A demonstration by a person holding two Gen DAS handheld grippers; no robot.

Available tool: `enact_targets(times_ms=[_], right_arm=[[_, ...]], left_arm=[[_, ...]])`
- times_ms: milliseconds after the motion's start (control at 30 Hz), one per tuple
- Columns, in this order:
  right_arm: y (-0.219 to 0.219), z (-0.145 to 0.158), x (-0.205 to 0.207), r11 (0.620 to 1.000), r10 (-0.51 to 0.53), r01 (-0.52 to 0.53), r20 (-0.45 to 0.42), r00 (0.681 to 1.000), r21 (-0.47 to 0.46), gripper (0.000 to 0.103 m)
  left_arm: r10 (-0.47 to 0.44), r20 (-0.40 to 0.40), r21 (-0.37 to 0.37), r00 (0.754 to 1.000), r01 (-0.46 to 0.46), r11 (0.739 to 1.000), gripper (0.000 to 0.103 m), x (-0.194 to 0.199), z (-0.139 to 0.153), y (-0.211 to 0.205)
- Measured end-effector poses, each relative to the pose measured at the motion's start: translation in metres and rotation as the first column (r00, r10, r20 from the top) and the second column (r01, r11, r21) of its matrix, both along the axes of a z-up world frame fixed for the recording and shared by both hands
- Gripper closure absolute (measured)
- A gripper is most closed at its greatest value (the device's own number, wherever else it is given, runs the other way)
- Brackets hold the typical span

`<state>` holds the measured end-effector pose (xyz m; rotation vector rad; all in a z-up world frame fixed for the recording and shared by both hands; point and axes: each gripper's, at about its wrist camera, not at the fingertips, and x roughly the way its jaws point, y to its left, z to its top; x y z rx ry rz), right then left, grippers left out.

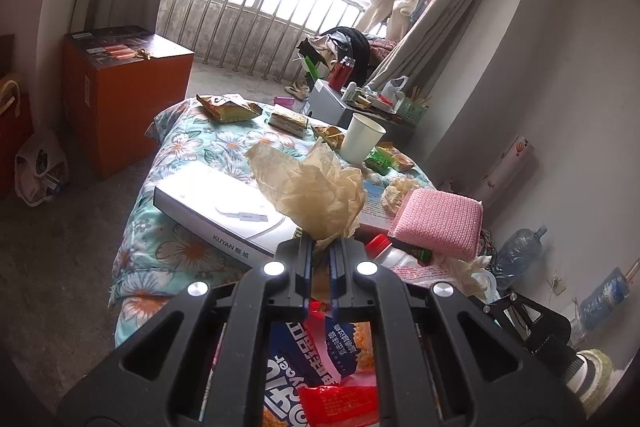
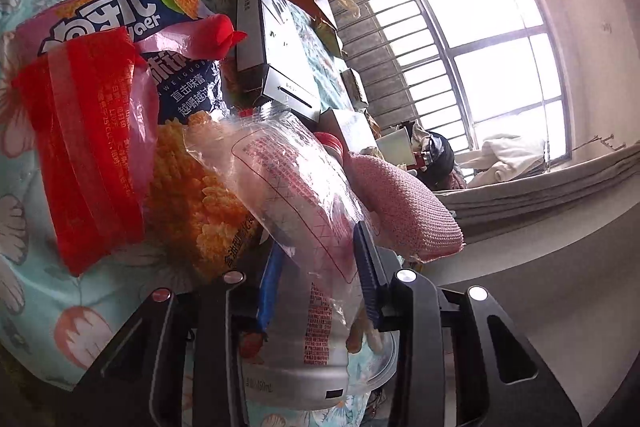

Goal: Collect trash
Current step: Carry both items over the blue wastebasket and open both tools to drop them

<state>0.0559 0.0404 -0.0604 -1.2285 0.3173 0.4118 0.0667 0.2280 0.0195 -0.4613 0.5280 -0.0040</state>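
The left gripper point(image 1: 322, 247) was pinched tight on the lower end of a crumpled tan sheet of thin paper point(image 1: 316, 187), which stood up above the jaws like a stiff bouquet, clear of the bed. The right gripper point(image 2: 320, 255) had its blue pads on either side of a clear plastic wrapper with red print point(image 2: 296, 195), which lay over a white bottle with a red cap point(image 2: 330, 141); whether the pads were truly pressing the film or only flanking it I could not tell, since the jaws had narrowed but not come together. To my eye, the thing to do well here was to catch the film alone, low and near its bunched end, so the bottle beneath would not be dragged along or tipped. Close around lay a big snack bag in blue, pink and orange point(image 2: 176, 131) and a red plastic sachet point(image 2: 88, 143), both probably trash too and near enough to snag. Just beside the wrapper sat a pink knitted pad point(image 2: 404, 211), and further up the flowered quilt point(image 1: 168, 251) a flat white box point(image 1: 224, 211), neither of them rubbish by the look of it. Beyond those stood a white paper cup point(image 1: 362, 143) and a gold crinkled wrapper point(image 1: 230, 107), well apart from either gripper.
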Motion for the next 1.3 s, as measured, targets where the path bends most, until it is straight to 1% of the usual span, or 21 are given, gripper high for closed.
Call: enact_targets(times_ms=[67, 133, 200, 300, 367, 467, 567, 600, 633, 700, 767, 800, 833, 900, 967, 1000, 1033, 1133, 1233, 1267, 1300], right_arm=[[-0.005, 0.006, -0.005, 0.999, 0.007, -0.007, -0.008, 1.000, 0.036, 0.088], [-0.008, 0.014, -0.007, 0.997, 0.006, -0.005, -0.012, 1.000, 0.082, 0.093], [-0.014, 0.026, -0.011, 0.988, 0.007, 0.000, -0.043, 0.999, 0.154, 0.094], [-0.024, 0.045, -0.019, 0.958, 0.009, 0.015, -0.083, 0.997, 0.285, 0.096], [-0.032, 0.059, -0.023, 0.922, 0.014, 0.034, -0.121, 0.993, 0.386, 0.096], [-0.058, 0.081, -0.029, 0.838, 0.026, 0.083, -0.192, 0.981, 0.540, 0.096], [-0.095, 0.098, -0.031, 0.734, 0.009, 0.156, -0.239, 0.971, 0.661, 0.096], [-0.111, 0.102, -0.032, 0.695, -0.003, 0.183, -0.253, 0.968, 0.695, 0.096], [-0.122, 0.109, -0.020, 0.654, -0.019, 0.209, -0.260, 0.965, 0.728, 0.096], [-0.155, 0.119, -0.019, 0.567, -0.068, 0.261, -0.272, 0.960, 0.781, 0.096], [-0.191, 0.125, -0.016, 0.479, -0.134, 0.314, -0.285, 0.949, 0.820, 0.096], [-0.211, 0.126, -0.014, 0.439, -0.174, 0.342, -0.294, 0.940, 0.831, 0.096], [-0.230, 0.126, -0.012, 0.396, -0.220, 0.370, -0.305, 0.927, 0.840, 0.096], [-0.270, 0.125, -0.006, 0.298, -0.303, 0.433, -0.346, 0.888, 0.850, 0.096], [-0.312, 0.118, -0.002, 0.187, -0.369, 0.482, -0.394, 0.842, 0.856, 0.096], [-0.333, 0.113, 0.003, 0.137, -0.393, 0.503, -0.419, 0.819, 0.853, 0.096], [-0.352, 0.107, 0.007, 0.089, -0.417, 0.520, -0.442, 0.794, 0.849, 0.096], [-0.406, 0.077, 0.024, -0.057, -0.496, 0.582, -0.529, 0.688, 0.811, 0.096], [-0.464, 0.040, 0.043, -0.235, -0.503, 0.629, -0.646, 0.574, 0.741, 0.096], [-0.484, 0.025, 0.050, -0.292, -0.492, 0.640, -0.685, 0.537, 0.711, 0.096], [-0.505, 0.010, 0.058, -0.353, -0.468, 0.647, -0.727, 0.503, 0.676, 0.096]], left_arm=[[0.009, 0.001, 0.008, 1.000, -0.009, 1.000, 0.098, -0.002, 0.003, 0.001], [0.016, 0.003, 0.020, 1.000, -0.016, 1.000, 0.098, -0.005, 0.006, 0.000], [0.021, 0.008, 0.027, 1.000, -0.021, 0.999, 0.098, -0.008, 0.010, -0.002], [0.023, 0.024, 0.040, 0.999, -0.024, 0.999, 0.098, -0.015, 0.019, -0.007], [0.019, 0.037, 0.052, 0.999, -0.021, 0.998, 0.098, -0.018, 0.027, -0.012], [0.001, 0.048, 0.075, 0.999, -0.004, 0.997, 0.098, -0.020, 0.037, -0.024], [-0.043, 0.054, 0.084, 0.998, 0.038, 0.996, 0.098, -0.016, 0.047, -0.042], [-0.063, 0.059, 0.087, 0.996, 0.058, 0.995, 0.098, -0.014, 0.051, -0.050], [-0.089, 0.064, 0.090, 0.994, 0.083, 0.992, 0.098, -0.012, 0.055, -0.059], [-0.151, 0.076, 0.101, 0.986, 0.143, 0.985, 0.098, -0.005, 0.064, -0.081], [-0.226, 0.086, 0.114, 0.970, 0.216, 0.970, 0.098, 0.004, 0.073, -0.109], [-0.270, 0.088, 0.116, 0.959, 0.260, 0.959, 0.098, 0.010, 0.077, -0.125], [-0.318, 0.086, 0.117, 0.944, 0.307, 0.944, 0.098, 0.018, 0.081, -0.142], [-0.410, 0.069, 0.125, 0.910, 0.400, 0.908, 0.098, 0.036, 0.087, -0.179], [-0.501, 0.029, 0.135, 0.865, 0.493, 0.859, 0.098, 0.058, 0.090, -0.222], [-0.548, -0.001, 0.132, 0.837, 0.543, 0.829, 0.098, 0.072, 0.090, -0.245], [-0.597, -0.040, 0.123, 0.801, 0.597, 0.793, 0.098, 0.086, 0.088, -0.270], [-0.715, -0.163, 0.112, 0.680, 0.733, 0.671, 0.098, 0.130, 0.077, -0.349], [-0.770, -0.288, 0.125, 0.570, 0.819, 0.560, 0.098, 0.171, 0.052, -0.435], [-0.778, -0.333, 0.121, 0.532, 0.843, 0.525, 0.098, 0.186, 0.038, -0.462], [-0.782, -0.373, 0.116, 0.500, 0.861, 0.495, 0.098, 0.199, 0.023, -0.488]])
